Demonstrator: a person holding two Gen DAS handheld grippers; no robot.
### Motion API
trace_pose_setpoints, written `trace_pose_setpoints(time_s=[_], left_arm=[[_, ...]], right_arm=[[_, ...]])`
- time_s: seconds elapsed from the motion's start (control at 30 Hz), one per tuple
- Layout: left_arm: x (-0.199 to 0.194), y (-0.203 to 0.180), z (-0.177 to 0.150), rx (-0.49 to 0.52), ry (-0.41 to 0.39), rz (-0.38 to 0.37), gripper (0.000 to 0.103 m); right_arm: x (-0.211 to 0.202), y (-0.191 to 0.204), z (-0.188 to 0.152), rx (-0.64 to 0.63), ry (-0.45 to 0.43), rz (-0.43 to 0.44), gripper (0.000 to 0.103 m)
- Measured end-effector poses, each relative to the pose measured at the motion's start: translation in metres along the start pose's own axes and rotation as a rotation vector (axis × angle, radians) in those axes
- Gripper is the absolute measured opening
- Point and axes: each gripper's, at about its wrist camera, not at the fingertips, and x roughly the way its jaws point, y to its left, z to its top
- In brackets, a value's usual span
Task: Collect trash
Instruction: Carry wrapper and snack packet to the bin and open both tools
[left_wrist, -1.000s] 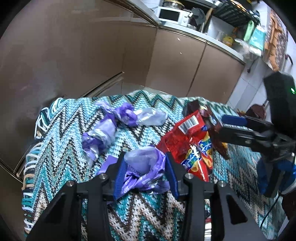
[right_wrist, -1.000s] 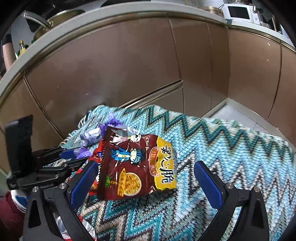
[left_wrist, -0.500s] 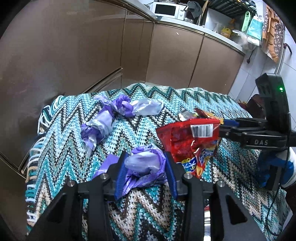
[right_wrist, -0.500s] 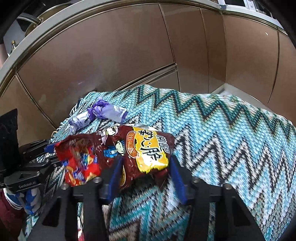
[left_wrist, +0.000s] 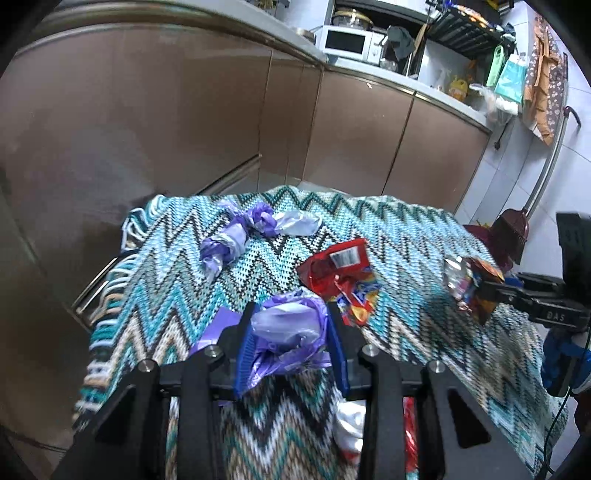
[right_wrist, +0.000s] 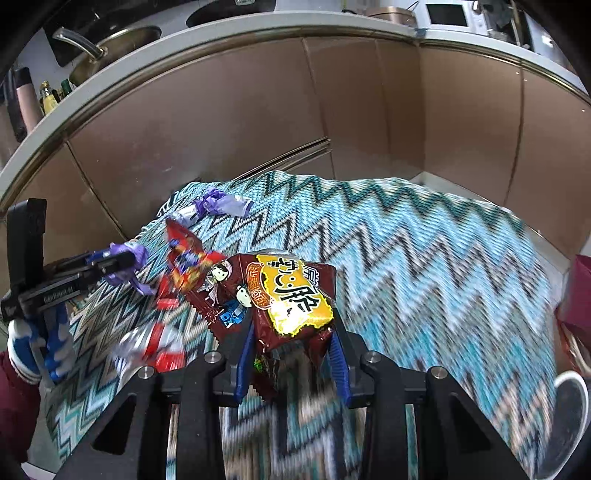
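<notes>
Though crumpled, glossy brown wrapper (right_wrist: 280, 295)

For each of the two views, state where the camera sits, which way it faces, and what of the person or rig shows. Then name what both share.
Left wrist: behind the left gripper, facing down-forward over the zigzag blanket toward the cabinets; its fingers clamp a purple wrapper; the right gripper is at right.
Right wrist: behind the right gripper, its fingers clamping a brown-yellow snack bag; the left gripper and a gloved hand at left.
Shared: blanket, red wrapper, both grippers.
</notes>
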Motion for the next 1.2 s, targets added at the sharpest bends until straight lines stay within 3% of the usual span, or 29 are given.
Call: trace_pose_setpoints(time_s=[0.37,0.7,1.0,1.2], left_arm=[[-0.083,-0.049,-0.008,0.050,-0.090,-0.027,0.033],[-0.131,-0.139,-0.012,0.158,-0.147,-0.114,0.033],[-0.116,-0.224,-0.002,0.238,-0.099,-0.208,0.033],[-0.071,-0.319,0.015,0.345,-0.021,-0.303,0.033]], right_arm=[[-0.127,0.007,-0.057,0.025,-0.130,-0.059,0.033],[-0.219,-0.004,-0.101,0.056,-0.263,-0.152,0.033],[-0.263,-0.057,-0.142,0.191,-0.339,-0.233,0.033],[-0.284,-0.114,-0.175,0.318,-0.369,-0.336,0.033]])
